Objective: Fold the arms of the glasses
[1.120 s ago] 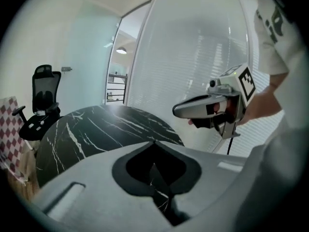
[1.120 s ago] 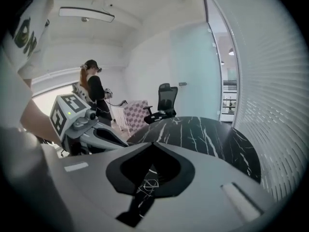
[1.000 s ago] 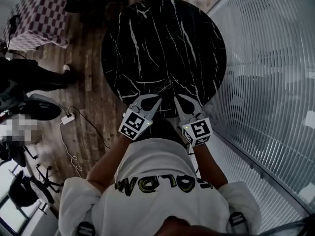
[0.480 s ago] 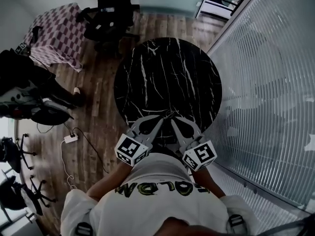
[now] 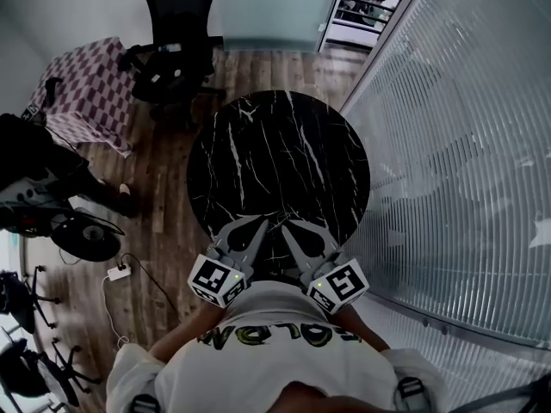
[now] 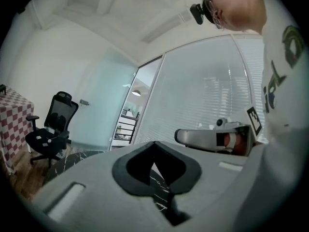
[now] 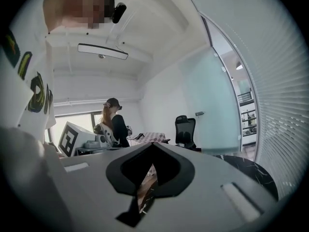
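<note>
Both grippers are raised in front of my chest, over the near edge of the round black marble table (image 5: 275, 144). In the head view the left gripper (image 5: 263, 223) and the right gripper (image 5: 285, 228) point toward each other, tips almost meeting. Each has its jaws closed into a point. The left gripper (image 6: 154, 144) in its own view shows jaws together with only a thin slit, nothing in it. So does the right gripper (image 7: 151, 145). I cannot make out the glasses in any view now; the grippers cover the table's near edge.
A glass wall with blinds (image 5: 456, 162) runs along the right. A black office chair (image 5: 176, 24) and a checkered table (image 5: 86, 84) stand beyond the marble table. Another person (image 7: 113, 120) is at the left, with cables and stands on the wooden floor (image 5: 120, 269).
Both grippers have risen off the table toward my chest, still shut. The thin-framed glasses seen by their tips earlier no longer show.
</note>
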